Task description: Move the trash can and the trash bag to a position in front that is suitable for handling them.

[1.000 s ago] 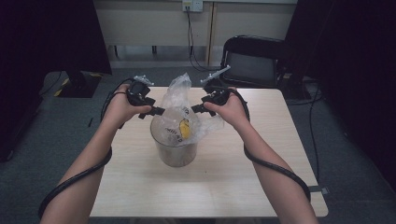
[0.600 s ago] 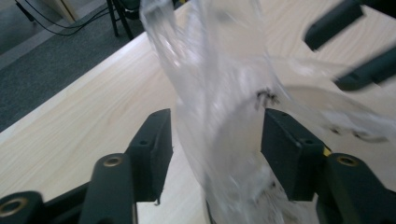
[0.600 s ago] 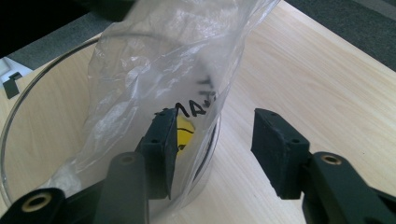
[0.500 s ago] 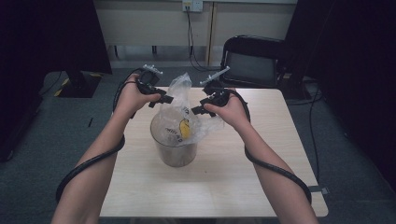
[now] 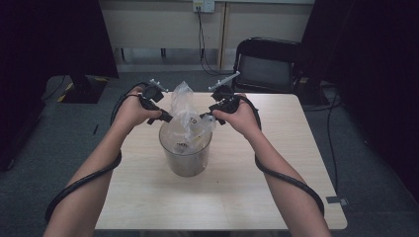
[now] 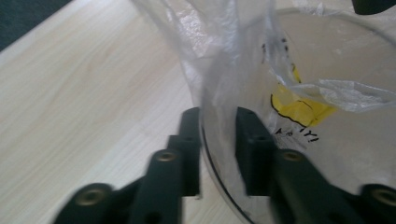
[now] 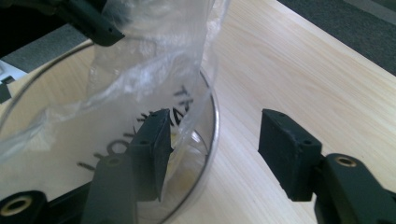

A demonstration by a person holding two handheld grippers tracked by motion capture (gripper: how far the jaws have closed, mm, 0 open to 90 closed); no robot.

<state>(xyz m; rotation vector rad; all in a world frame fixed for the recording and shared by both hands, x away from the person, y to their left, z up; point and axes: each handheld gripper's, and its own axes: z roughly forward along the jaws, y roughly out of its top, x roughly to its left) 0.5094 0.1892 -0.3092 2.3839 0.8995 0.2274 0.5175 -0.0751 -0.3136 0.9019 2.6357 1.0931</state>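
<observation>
A pale wood-grain table (image 5: 148,197) carries a round clear bin (image 5: 186,157), a black chair (image 5: 269,64) behind. Crinkly clear plastic bag (image 5: 184,106) sits inside. Left gripper (image 6: 218,140), jaws just closing, seemingly pinches bag and rim; right gripper (image 7: 212,140) straddles the rim, apart.

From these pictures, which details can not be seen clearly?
- Bottom of the clear bin, high view: the crumpled plastic bag covers what lies inside.
- Bag's black print, right gripper view: folds break the letters, unreadable.
- Left gripper, left gripper view: its jaws, just closing, straddle bin rim and bag; whether the pads press is blurred.
</observation>
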